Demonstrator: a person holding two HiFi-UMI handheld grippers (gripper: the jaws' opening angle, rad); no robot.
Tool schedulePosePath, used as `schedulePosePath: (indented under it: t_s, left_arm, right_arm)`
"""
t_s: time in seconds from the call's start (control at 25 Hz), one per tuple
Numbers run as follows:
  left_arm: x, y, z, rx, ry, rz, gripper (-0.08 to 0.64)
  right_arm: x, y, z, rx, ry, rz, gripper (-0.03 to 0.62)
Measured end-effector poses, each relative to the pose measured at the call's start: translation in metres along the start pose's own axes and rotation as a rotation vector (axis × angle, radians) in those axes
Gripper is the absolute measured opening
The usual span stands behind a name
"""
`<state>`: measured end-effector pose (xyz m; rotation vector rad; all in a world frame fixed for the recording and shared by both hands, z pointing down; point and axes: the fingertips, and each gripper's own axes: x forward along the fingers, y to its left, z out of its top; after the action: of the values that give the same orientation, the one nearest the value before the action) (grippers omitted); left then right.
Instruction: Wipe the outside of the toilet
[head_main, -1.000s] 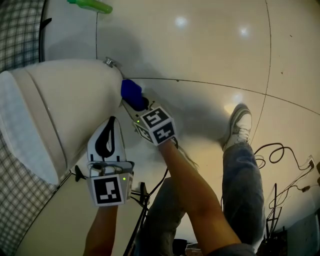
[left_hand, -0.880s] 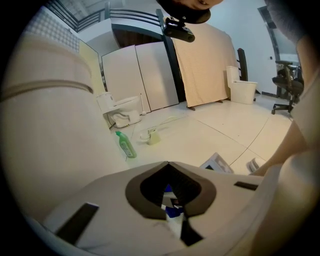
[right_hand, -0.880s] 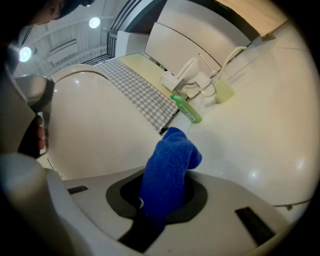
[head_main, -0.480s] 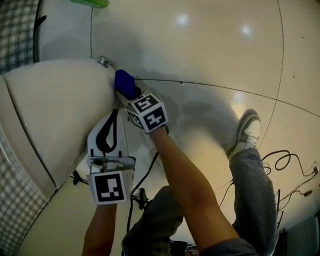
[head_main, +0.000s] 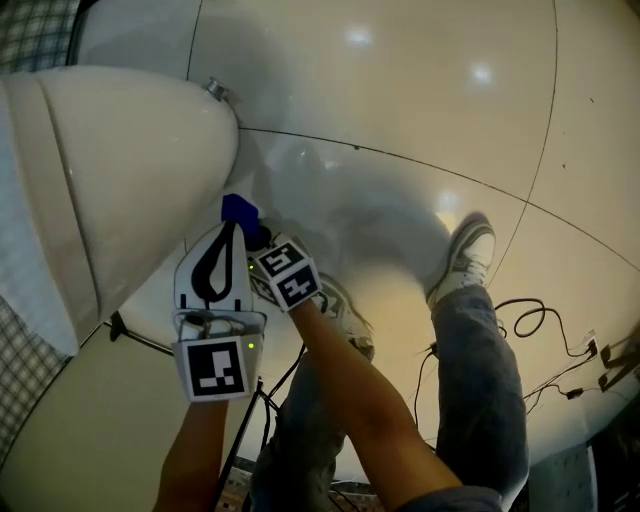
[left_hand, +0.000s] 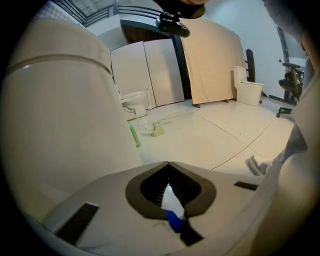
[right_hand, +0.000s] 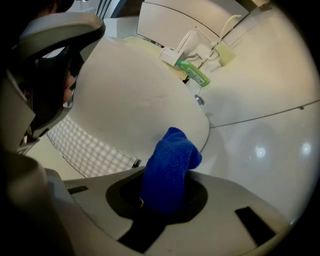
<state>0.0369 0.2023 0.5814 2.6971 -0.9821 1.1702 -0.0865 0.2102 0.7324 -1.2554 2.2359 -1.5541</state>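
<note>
- Toilet (head_main: 120, 170) at upper left; the bowl's long axis runs left to right, rounded front pointing right;
- Right gripper (head_main: 254, 234) clenched on blue cloth (head_main: 238, 210); cloth stands lengthwise out of the jaws, just beside the bowl's lower front;
- Left gripper (left_hand: 168, 165) alongside, jaws closed on nothing.

Green bottle (right_hand: 193, 73), white sneaker (head_main: 464, 252)

Jaw tips of the left gripper (left_hand: 168, 165) meet, nothing clamped. A scrap of blue cloth (left_hand: 174, 220) shows through the oval gap behind them. The toilet (left_hand: 60, 115) wall fills the left, close. A green bottle (left_hand: 134, 135) lies on the floor tiles (left_hand: 210, 135) beyond; a white shoe (left_hand: 257, 165) sits at right.
</note>
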Motion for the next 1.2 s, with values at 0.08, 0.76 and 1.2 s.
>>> schedulePosePath:
  t_s: [0.08,0.76,1.2]
  left_arm:
    - [-0.008,0.008,-0.007,-0.026,0.002,0.026,0.017]
    - [-0.187,0.075,0.04,-0.362,-0.035,0.366,0.018]
    - [-0.353,0.149,-0.006,-0.664,-0.097,0.808,0.018]
  right_arm:
    - [-0.004,0.005,0.006,-0.013,-0.012,-0.006,0.075]
    - [-0.143,0.205,0.12,-0.402,0.061,0.084,0.075]
    - [-0.116,0.402,0.101,-0.696,0.242,0.38,0.075]
